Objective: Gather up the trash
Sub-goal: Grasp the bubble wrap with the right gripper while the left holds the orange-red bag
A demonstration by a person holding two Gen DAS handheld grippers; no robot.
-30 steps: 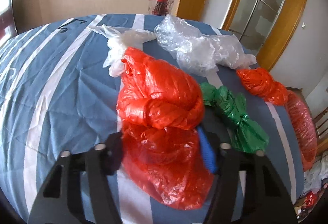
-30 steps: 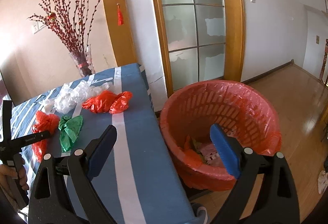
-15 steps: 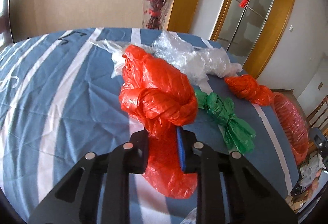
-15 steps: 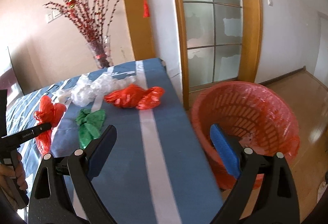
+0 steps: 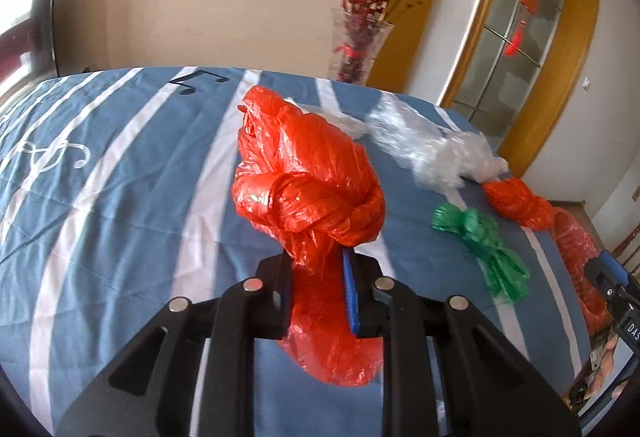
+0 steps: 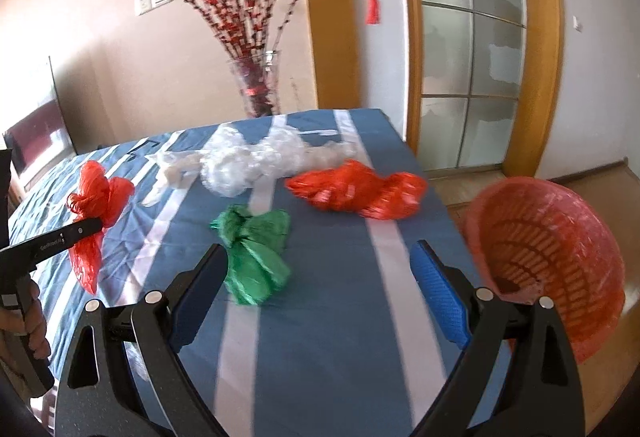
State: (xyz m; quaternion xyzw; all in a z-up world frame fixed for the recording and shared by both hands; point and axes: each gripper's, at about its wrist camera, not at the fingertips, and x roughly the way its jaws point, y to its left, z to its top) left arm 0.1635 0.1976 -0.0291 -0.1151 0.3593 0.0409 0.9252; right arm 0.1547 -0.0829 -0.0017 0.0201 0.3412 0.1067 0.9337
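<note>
My left claw (image 5: 318,291) pinches a knotted red plastic bag (image 5: 308,193) above a blue cloth with white stripes (image 5: 120,173). Farther right lie a clear bag (image 5: 428,149), a green bag (image 5: 486,249) and a smaller red bag (image 5: 518,203).

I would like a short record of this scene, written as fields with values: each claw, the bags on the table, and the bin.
left claw: just closed, shut on knotted red bag, bag raised off the cloth
right claw: open, empty, above green bag
table: blue cloth with white stripes
bags lying on table: green bag, second red bag, clear bags
red basket: beside the table, red liner inside
vase: with red branches, at the far table edge
</note>
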